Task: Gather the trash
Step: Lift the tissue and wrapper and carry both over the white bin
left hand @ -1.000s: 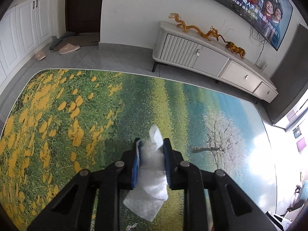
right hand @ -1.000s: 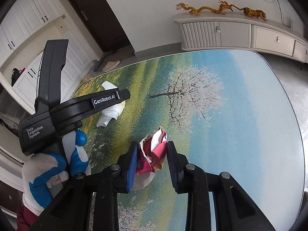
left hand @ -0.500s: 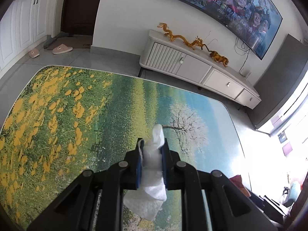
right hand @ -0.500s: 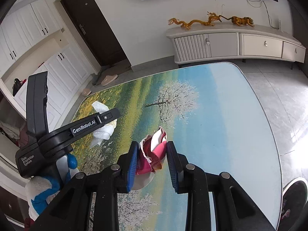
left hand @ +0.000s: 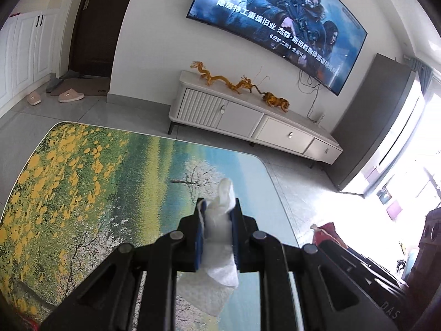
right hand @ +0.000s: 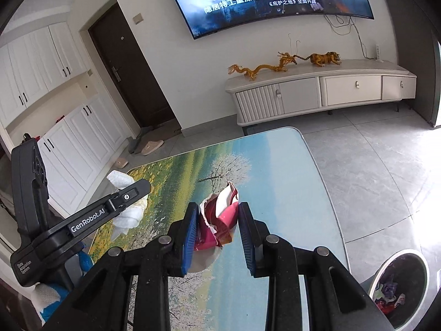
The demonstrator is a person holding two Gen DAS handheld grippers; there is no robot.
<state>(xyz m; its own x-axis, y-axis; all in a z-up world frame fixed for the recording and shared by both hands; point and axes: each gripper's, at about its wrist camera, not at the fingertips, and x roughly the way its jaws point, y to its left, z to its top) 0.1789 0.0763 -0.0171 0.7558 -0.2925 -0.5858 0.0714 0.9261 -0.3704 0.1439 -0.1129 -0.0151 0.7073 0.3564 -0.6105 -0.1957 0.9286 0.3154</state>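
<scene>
My left gripper point(left hand: 217, 215) has its jaws nearly closed on a crumpled white tissue point(left hand: 220, 237), which sticks out past the tips and hangs below them, clear of the surface point(left hand: 82, 187). My right gripper point(right hand: 219, 222) has its jaws partly open and clamped on a crushed red and white wrapper point(right hand: 217, 220), also held above the surface, over its near half.

From the right wrist view, the left gripper sits toward the surface's left edge, its black body and my gloved hand point(right hand: 49, 298) covering part of that edge and of the white cabinets point(right hand: 69, 138) behind. The surface itself carries a printed landscape, yellow flowers at the left end and a white tree toward the far right corner.

A round trash bin point(right hand: 399, 284) stands on the floor off the surface's near right corner, already holding mixed litter. Beyond the far edge are a white TV console point(right hand: 317, 91) with golden dragon figures point(right hand: 261, 69), a wall television point(left hand: 278, 24), a dark door point(right hand: 129, 74) and slippers point(right hand: 150, 146) on the floor tiles.
</scene>
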